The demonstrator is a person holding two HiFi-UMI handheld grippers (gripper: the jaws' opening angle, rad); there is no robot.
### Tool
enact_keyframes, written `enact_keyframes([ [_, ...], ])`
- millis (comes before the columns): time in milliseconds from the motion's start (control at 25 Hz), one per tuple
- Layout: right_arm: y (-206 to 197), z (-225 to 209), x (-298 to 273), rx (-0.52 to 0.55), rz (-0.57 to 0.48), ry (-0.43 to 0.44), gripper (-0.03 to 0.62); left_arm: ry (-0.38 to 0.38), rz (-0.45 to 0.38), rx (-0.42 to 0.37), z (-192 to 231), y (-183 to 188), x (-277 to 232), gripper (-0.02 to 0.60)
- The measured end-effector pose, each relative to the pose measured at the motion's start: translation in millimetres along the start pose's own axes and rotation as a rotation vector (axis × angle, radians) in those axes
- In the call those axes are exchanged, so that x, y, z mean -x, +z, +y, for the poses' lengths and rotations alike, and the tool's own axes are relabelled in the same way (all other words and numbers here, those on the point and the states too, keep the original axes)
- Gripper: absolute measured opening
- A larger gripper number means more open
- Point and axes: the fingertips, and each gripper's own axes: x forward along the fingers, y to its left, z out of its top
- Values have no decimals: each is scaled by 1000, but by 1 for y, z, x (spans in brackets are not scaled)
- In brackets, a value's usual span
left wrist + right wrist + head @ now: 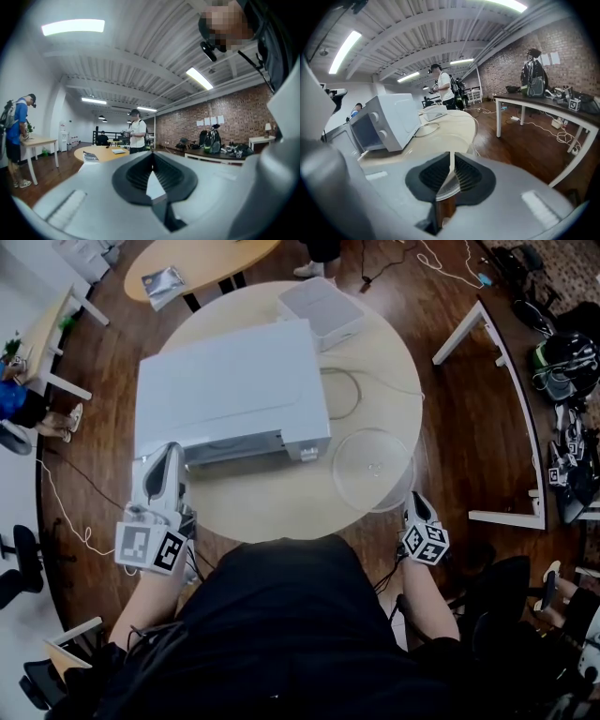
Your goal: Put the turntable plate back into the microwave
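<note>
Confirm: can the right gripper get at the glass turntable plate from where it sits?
Probably yes. The plate lies bare on the table beside the microwave, its rim at the table edge just ahead of the right gripper. Nothing stands between, but the jaws are barely parted.

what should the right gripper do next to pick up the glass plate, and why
Probably open the right gripper wider, then slide its jaws over the near rim of the turntable plate. The plate lies flat on the table beside the microwave, the gripper sits at its edge, and its jaws stand only a slit apart, gripping nothing.
</note>
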Motion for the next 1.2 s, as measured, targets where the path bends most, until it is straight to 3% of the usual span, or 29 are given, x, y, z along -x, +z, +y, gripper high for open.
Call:
enact_keyframes([
  [240,-7,-17,-5,-27,16,-3,62,34,22,18,-5,-8,-2,6],
  [400,-5,-21,-12,-55,-8,34,172,34,46,27,-14,-17,-9,6],
  [680,-12,-33,-24,-105,26,50,183,40,51,20,-26,-14,-17,6],
  [840,-20,-33,-33,-185,52,90,187,53,55,14,-30,-13,-14,6],
  [1000,-25,-27,-43,-210,83,153,260,70,62,6,-34,-11,-10,6],
  [1200,-26,-25,-53,-224,93,186,268,89,63,-6,-40,-10,-5,6],
])
